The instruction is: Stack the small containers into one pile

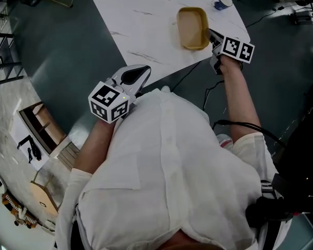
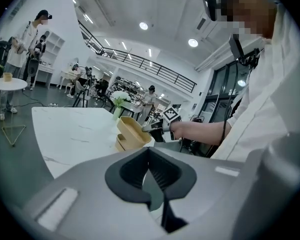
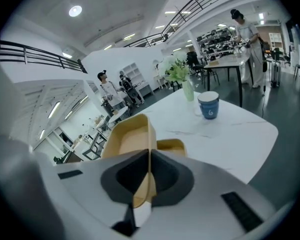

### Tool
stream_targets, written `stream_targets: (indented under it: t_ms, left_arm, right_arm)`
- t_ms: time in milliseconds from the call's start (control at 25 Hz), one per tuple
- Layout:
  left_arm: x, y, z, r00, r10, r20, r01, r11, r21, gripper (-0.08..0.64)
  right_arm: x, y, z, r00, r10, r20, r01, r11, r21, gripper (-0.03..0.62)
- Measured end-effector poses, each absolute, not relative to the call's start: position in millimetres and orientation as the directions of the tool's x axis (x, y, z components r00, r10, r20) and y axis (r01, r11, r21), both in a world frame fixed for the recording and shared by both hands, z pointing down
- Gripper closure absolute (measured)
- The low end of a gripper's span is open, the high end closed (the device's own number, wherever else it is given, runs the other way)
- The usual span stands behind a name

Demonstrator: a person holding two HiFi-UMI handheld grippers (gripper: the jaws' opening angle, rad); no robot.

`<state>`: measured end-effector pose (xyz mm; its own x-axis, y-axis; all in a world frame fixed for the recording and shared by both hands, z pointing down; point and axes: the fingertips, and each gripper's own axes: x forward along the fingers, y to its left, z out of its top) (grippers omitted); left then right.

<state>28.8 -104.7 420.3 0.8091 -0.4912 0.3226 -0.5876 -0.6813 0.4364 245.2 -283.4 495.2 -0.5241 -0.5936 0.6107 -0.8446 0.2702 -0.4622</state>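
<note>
Small containers, two: tan, shallow, rectangular, with rounded corners and thin matte moulded walls.

Head view: the upper container (image 1: 192,27) is near the right edge of the table (image 1: 135,20), which has a white, marble-veined top. The right hand-held gripper (image 1: 209,34) is clamped on its near rim, probably to seat it in the one beneath. The left hand-held gripper (image 1: 143,71) hangs off the near edge by the person's shirt (image 1: 172,160), idle. A blue cup (image 1: 223,2) stands at the far right corner.

Left gripper view: jaws pressed together, nothing between. The upper container is tilted over the lower container (image 2: 120,144); contact unclear.

Right gripper view: jaws pinch the upper container's side wall, with the lower container just behind. A vase (image 3: 188,90) of greenery stands beside the cup.
</note>
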Motion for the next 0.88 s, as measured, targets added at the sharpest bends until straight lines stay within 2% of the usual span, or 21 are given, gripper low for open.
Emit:
stream_targets:
  t_ms: [880]
  left_arm:
    - [22.2, -99.3, 426.2, 0.779, -0.520, 0.349, -0.627, -0.654, 0.425, 0.552]
  right_arm:
    - [274.0, -285.0, 547.6, -0.440, -0.590, 0.677, -0.872, 0.100, -0.479, 0.575]
